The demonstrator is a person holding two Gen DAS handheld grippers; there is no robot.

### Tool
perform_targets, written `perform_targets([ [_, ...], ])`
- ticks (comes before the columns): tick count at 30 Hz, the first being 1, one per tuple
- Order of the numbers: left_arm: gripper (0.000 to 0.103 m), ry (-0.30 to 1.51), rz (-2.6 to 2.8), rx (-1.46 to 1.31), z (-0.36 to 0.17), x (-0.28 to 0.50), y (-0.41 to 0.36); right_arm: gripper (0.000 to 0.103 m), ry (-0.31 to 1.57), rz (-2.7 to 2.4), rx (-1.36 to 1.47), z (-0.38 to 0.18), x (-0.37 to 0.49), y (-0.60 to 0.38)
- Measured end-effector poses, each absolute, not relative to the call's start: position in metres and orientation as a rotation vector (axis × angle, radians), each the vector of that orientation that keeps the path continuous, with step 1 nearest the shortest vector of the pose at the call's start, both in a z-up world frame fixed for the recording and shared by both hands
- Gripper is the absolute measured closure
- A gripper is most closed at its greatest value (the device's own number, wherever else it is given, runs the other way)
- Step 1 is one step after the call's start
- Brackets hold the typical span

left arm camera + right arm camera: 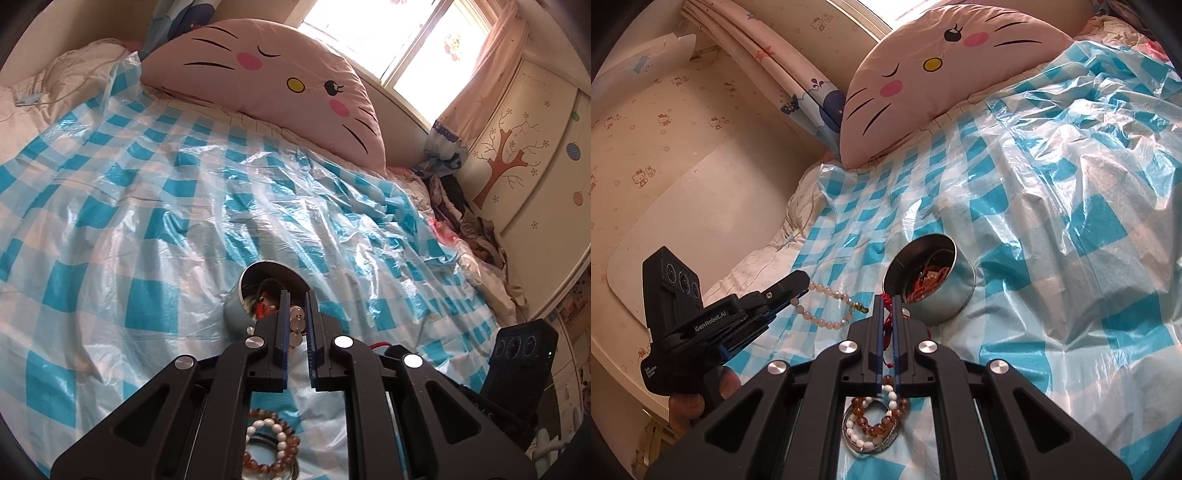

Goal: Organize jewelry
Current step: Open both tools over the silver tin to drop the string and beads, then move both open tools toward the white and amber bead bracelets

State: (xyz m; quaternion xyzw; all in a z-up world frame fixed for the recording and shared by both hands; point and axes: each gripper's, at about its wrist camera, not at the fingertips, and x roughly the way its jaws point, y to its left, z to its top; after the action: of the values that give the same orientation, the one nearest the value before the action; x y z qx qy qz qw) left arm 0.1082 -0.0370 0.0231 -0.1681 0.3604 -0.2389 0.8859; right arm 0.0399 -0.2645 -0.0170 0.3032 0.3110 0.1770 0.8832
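Left tool [801, 286] is clamped on the pale bead bracelet [827, 306], right tool [888, 301] pinching the red cord [887, 325] beside the tin [942, 302]. Both limp, light, slippery: grip strands.

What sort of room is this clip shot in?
Most likely a child's bedroom: a bed under a blue-checked plastic sheet, a pink cat-face pillow at its head, and a wardrobe with a tree decal beside it.

Upper right, a sunlit window [402, 40] with pink curtain [480, 85]; tree-decorated cream wardrobe [517, 177] at right; bed covered in blue-checked plastic sheet [147, 184].
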Motion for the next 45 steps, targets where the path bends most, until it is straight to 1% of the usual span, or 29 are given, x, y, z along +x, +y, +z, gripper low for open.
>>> perform_targets([
  [3,0.095,0.769,-0.539,-0.375,0.021,0.129,-0.053,0.098,0.632,0.373,0.625,-0.011,0.059,-0.264],
  [6,0.092,0.832,-0.459,-0.375,0.000,0.155,-0.060,0.098,0.625,0.373,0.611,-0.008,0.084,-0.259],
  [7,0.086,0.858,-0.417,-0.390,-0.009,0.162,-0.057,0.098,0.629,0.373,0.598,-0.009,0.092,-0.255],
  [8,0.076,0.876,-0.380,-0.408,-0.018,0.166,-0.051,0.098,0.642,0.374,0.583,-0.010,0.102,-0.250],
  [9,0.072,0.885,-0.349,-0.421,-0.025,0.167,-0.044,0.098,0.668,0.376,0.567,-0.014,0.113,-0.244],
  [10,0.066,0.886,-0.317,-0.424,-0.030,0.165,-0.038,0.095,0.701,0.360,0.542,-0.019,0.122,-0.238],
  [11,0.062,0.887,-0.291,-0.416,-0.032,0.164,-0.032,0.082,0.718,0.334,0.521,-0.024,0.129,-0.233],
  [13,0.058,0.883,-0.261,-0.403,-0.034,0.160,-0.024,0.070,0.714,0.299,0.523,-0.031,0.131,-0.232],
  [15,0.053,0.874,-0.235,-0.406,-0.033,0.156,-0.014,0.070,0.695,0.274,0.539,-0.033,0.124,-0.237],
  [16,0.051,0.870,-0.224,-0.401,-0.032,0.154,-0.013,0.068,0.684,0.261,0.539,-0.032,0.119,-0.241],
  [20,0.047,0.864,-0.184,-0.305,-0.029,0.141,-0.015,0.057,0.662,0.194,0.574,-0.035,0.094,-0.259],
  [21,0.045,0.862,-0.174,-0.277,-0.028,0.136,-0.017,0.056,0.674,0.179,0.583,-0.038,0.090,-0.261],
  [24,0.035,0.840,-0.145,-0.195,-0.024,0.120,-0.021,0.050,0.694,0.138,0.586,-0.042,0.077,-0.267],
  [26,0.027,0.820,-0.127,-0.151,-0.021,0.108,-0.021,0.039,0.692,0.113,0.565,-0.041,0.068,-0.268],
  [29,0.023,0.808,-0.107,-0.092,-0.020,0.095,-0.023,0.036,0.699,0.100,0.537,-0.041,0.055,-0.264],
  [38,0.021,0.828,-0.089,-0.062,-0.023,0.077,-0.017,0.027,0.701,0.081,0.527,-0.038,0.030,-0.256],
  [45,0.019,0.871,-0.081,-0.086,-0.030,0.077,-0.008,0.026,0.729,0.090,0.509,-0.037,0.027,-0.252],
])
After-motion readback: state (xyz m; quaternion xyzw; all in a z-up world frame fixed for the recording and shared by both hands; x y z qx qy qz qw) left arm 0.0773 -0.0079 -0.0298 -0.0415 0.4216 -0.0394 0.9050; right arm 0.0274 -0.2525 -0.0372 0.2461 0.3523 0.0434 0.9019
